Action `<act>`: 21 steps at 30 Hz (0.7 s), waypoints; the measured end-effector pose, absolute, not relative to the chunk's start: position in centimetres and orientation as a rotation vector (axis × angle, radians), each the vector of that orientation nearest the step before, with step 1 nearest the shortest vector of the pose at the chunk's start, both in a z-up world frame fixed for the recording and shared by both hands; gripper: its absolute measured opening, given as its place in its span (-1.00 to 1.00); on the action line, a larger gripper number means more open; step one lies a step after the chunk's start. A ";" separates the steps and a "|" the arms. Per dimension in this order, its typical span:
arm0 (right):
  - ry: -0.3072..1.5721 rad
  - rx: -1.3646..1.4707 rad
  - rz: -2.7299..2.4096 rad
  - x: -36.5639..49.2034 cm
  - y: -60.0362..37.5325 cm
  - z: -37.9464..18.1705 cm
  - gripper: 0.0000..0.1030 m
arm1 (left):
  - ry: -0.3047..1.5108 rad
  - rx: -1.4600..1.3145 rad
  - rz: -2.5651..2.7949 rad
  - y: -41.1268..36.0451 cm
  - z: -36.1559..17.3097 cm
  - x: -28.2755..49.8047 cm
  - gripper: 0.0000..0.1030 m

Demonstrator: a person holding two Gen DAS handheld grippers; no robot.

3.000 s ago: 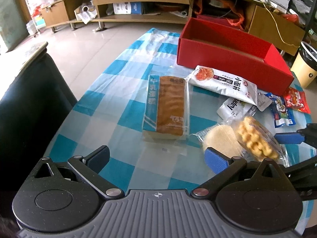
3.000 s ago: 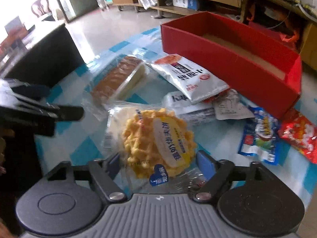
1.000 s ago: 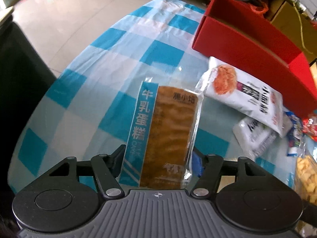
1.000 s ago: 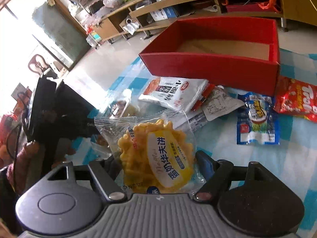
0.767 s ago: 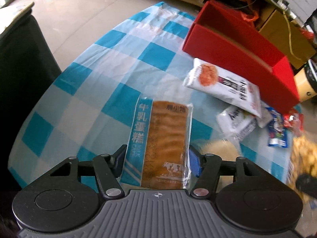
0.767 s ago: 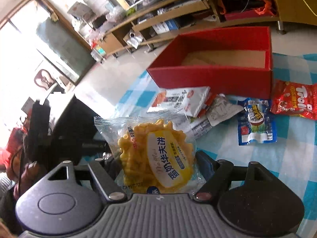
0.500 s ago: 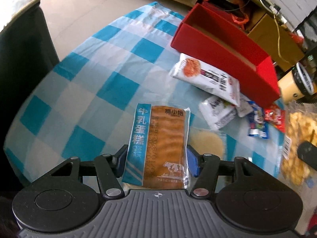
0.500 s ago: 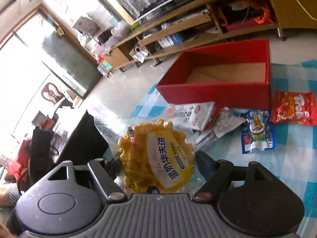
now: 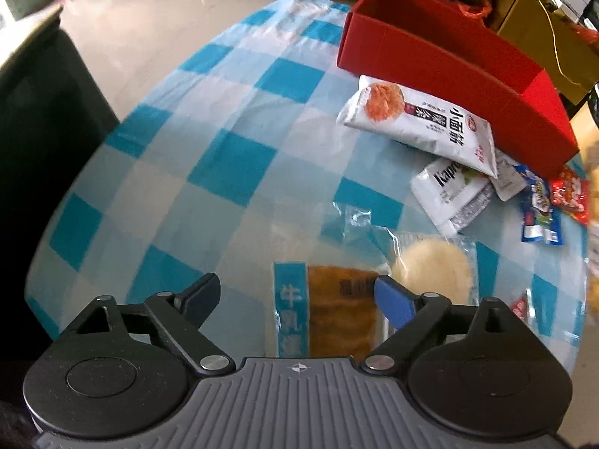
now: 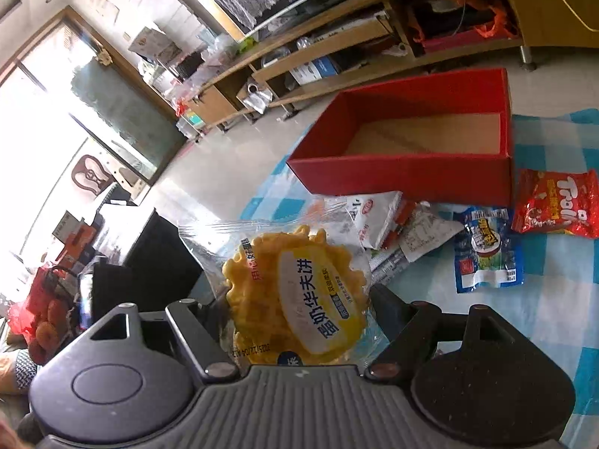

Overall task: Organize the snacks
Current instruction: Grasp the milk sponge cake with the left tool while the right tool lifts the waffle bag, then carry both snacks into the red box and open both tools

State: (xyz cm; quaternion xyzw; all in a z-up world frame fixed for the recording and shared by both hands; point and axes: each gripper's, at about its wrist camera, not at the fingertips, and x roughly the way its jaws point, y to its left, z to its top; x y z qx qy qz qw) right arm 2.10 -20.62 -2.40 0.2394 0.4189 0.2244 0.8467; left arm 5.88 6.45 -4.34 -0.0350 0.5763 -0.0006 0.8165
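My left gripper (image 9: 297, 297) is open and empty. The milk cake pack (image 9: 329, 314) with blue edge and brown top lies loose between and below its fingers, over the checked tablecloth (image 9: 209, 157). A clear pack with a pale round cake (image 9: 432, 271) lies beside it. My right gripper (image 10: 299, 312) is shut on the yellow waffle pack (image 10: 299, 295), held up above the table. The open red box (image 10: 411, 172) stands beyond it, empty inside; it also shows in the left wrist view (image 9: 449, 60).
A white noodle snack bag (image 9: 419, 119), a white Kapro packet (image 9: 449, 191), a blue packet (image 10: 486, 250) and a red Trolli bag (image 10: 558, 202) lie in front of the box. A black chair (image 9: 37, 131) stands left of the table. Shelves (image 10: 337, 45) line the far wall.
My left gripper opened and let go of the milk cake pack, which dropped lower between the fingers. My right gripper lifted the waffle pack higher.
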 end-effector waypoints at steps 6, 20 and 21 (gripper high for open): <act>0.879 0.500 0.484 1.8 -20.7 -2.2 0.49 | 1.244 -0.065 0.013 4.9 -4.9 4.4 0.90; 0.797 0.493 0.487 0.1 -21.6 0.5 0.49 | 1.317 -0.172 0.072 5.9 -3.9 2.5 0.26; 0.781 0.495 0.491 0.0 -21.5 1.0 0.49 | 1.311 -0.206 0.043 5.9 -3.2 2.5 0.26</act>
